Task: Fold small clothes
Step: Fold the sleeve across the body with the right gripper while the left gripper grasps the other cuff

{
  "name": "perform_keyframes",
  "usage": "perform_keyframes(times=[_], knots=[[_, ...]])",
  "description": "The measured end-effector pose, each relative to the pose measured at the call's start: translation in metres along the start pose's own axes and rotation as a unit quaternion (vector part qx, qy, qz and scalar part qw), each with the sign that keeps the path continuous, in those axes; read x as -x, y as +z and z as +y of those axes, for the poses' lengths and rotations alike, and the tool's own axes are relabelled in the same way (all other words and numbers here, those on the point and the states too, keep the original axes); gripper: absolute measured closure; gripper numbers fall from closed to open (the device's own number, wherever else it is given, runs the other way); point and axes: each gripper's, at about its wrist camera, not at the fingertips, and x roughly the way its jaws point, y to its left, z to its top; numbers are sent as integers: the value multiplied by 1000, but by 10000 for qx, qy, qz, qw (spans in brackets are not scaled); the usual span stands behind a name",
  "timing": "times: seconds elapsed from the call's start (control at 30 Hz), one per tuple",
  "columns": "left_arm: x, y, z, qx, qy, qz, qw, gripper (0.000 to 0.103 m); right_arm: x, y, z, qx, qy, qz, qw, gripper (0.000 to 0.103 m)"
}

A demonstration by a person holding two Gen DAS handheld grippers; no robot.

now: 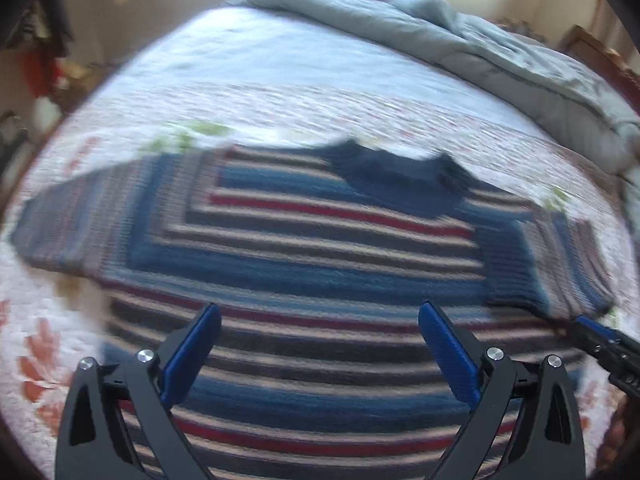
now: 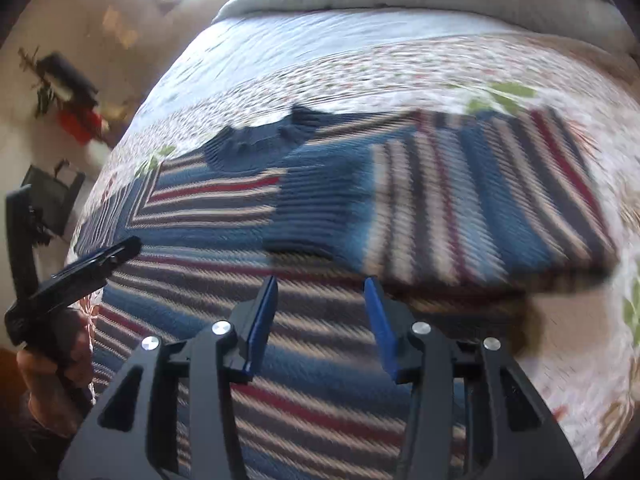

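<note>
While a striped sweater (image 1: 304, 248) lies flat on a floral bedspread (image 1: 280, 92), one sleeve (image 2: 480, 196) folded across its body, the left tongs (image 1: 320, 356) hover wide apart above its lower half; the right tongs (image 2: 320, 320) hover nearby, partly parted and grasping nothing. A grey comforter (image 1: 500, 52) is bunched at the bed's far edge.

A striped knitted sweater (image 1: 320, 248) lies flat on a bed covered by a floral quilted bedspread (image 1: 280, 80). The left gripper (image 1: 320, 344) hangs above the sweater's lower body, its fingers (image 1: 192, 352) set wide apart with nothing between them. The collar lies beyond the fingers. One sleeve (image 2: 480, 200) is folded across the chest. A rumpled grey duvet (image 1: 500, 52) lies behind, at the bed's far edge.
</note>
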Motion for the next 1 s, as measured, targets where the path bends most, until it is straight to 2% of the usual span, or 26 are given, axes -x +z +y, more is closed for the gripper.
perform_keyframes(times=[0.1, 0.13, 0.17, 0.27, 0.37, 0.47, 0.6, 0.63, 0.7, 0.73, 0.77, 0.8, 0.83, 0.9, 1.0], knots=[[-15, -1, -35, 12, -738, 399, 9965, 4, 18, -18, -25, -100, -125, -59, 9999, 56], [-21, 0, -52, 3, -1050, 559, 9929, 4, 20, -25, -32, -132, -140, -62, 9998, 56], [-26, 1, -63, -21, -1204, 662, 9905, 4, 22, -31, -37, -163, -136, -61, 9998, 56], [-45, 4, -98, -89, -1319, 933, 9868, 5, 26, -48, -52, -207, -33, -98, 9997, 56], [-60, 7, -116, -59, -1440, 1132, 9831, 11, 34, -64, -57, -62, -9, -249, 9997, 56], [-71, 9, -127, 78, -1752, 1303, 9758, 25, 36, -81, -58, 25, -28, -424, 9991, 52], [-85, 10, -132, 336, -1762, 1509, 9721, 26, 36, -105, -59, 50, 94, -495, 9987, 52], [-86, 11, -133, 399, -1776, 1488, 9720, 31, 37, -109, -58, 81, 87, -523, 9986, 52], [-84, 13, -135, 403, -1705, 1385, 9747, 57, 40, -119, -56, 162, 37, -595, 9981, 51], [-83, 14, -136, 416, -1710, 1371, 9748, 65, 41, -123, -55, 176, 31, -606, 9980, 51], [-82, 15, -136, 478, -1828, 1339, 9728, 83, 43, -126, -55, 164, 40, -619, 9979, 51], [-83, 16, -136, 567, -1981, 1334, 9694, 91, 44, -128, -56, 123, 48, -635, 9979, 51], [-80, 17, -135, 668, -2011, 1293, 9687, 93, 46, -131, -57, 89, 42, -651, 9978, 51], [-67, 24, -133, 766, -1904, 977, 9738, 95, 48, -133, -59, 54, -5, -671, 9977, 51], [-33, 39, -123, 542, -1724, 337, 9830, 95, 53, -136, -63, -2, -98, -704, 9975, 51]])
